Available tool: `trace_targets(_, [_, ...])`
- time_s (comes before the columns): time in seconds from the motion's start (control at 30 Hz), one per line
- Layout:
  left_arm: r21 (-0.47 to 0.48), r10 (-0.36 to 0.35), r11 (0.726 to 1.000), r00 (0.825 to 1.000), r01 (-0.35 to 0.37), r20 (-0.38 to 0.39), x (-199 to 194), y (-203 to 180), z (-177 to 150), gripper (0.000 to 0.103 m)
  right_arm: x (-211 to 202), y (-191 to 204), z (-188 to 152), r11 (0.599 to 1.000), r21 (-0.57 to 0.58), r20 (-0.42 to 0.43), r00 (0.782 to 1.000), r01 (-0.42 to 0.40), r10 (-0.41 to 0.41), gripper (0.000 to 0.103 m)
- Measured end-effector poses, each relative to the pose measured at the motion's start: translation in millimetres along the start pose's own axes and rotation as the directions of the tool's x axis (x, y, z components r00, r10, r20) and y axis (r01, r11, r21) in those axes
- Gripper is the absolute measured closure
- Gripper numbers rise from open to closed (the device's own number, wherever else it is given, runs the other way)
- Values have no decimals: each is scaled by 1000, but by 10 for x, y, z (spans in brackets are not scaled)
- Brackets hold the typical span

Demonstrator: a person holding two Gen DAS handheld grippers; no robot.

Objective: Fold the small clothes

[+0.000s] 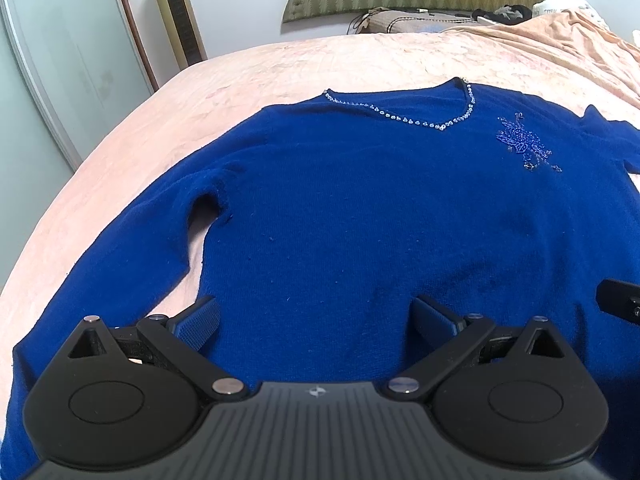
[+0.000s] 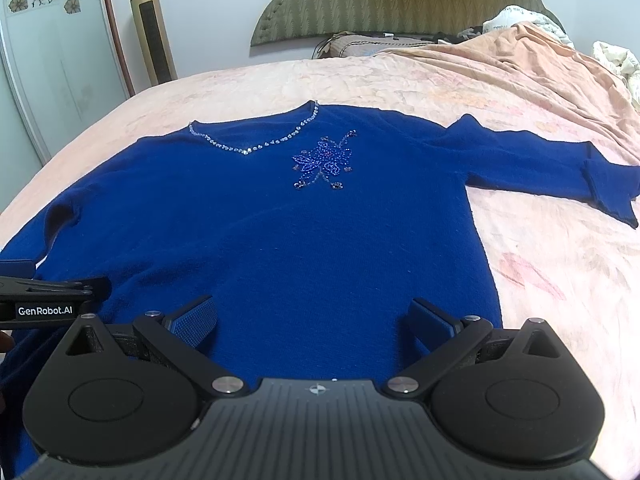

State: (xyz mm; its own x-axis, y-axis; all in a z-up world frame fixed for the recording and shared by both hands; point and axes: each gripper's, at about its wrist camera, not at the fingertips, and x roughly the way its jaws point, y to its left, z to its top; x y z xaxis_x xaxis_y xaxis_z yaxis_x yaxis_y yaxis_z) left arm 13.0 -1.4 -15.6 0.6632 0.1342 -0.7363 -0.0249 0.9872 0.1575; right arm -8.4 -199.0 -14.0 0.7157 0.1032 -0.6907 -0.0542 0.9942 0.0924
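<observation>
The royal-blue knit sweater with a beaded neckline (image 2: 280, 240) lies flat, face up and wholly unfolded on the pink-covered bed (image 2: 540, 280), both sleeves outspread, while the left gripper (image 1: 316, 320) and right gripper (image 2: 314, 320) hover released over its hem, so every fold seems left.

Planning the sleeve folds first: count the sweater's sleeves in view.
2. The left sleeve runs down beside the body toward the left tongs; the right sleeve stretches outward across the pink bedspread.

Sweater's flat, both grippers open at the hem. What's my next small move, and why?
Probably reach the right gripper to the outstretched sleeve and fold it across the sweater: it lies flat, face up, nothing folded, and both sets of jaws are open and empty.
</observation>
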Motion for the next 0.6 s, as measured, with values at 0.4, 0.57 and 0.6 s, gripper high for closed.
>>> trace_targets(0.4, [30, -1, 1000, 1000, 0, 5, -16, -124, 53, 0, -17, -78, -19, 1000, 24, 8, 1000, -8, 8, 0])
trace_targets(0.57, [50, -2, 999, 1000, 2, 12, -19, -206, 91, 0, -31, -140, -32, 1000, 31, 39, 999, -4, 3, 0])
trace_targets(0.6, [55, -2, 998, 1000, 2, 13, -19, -228, 100, 0, -34, -155, -33, 1000, 30, 46, 999, -7, 6, 0])
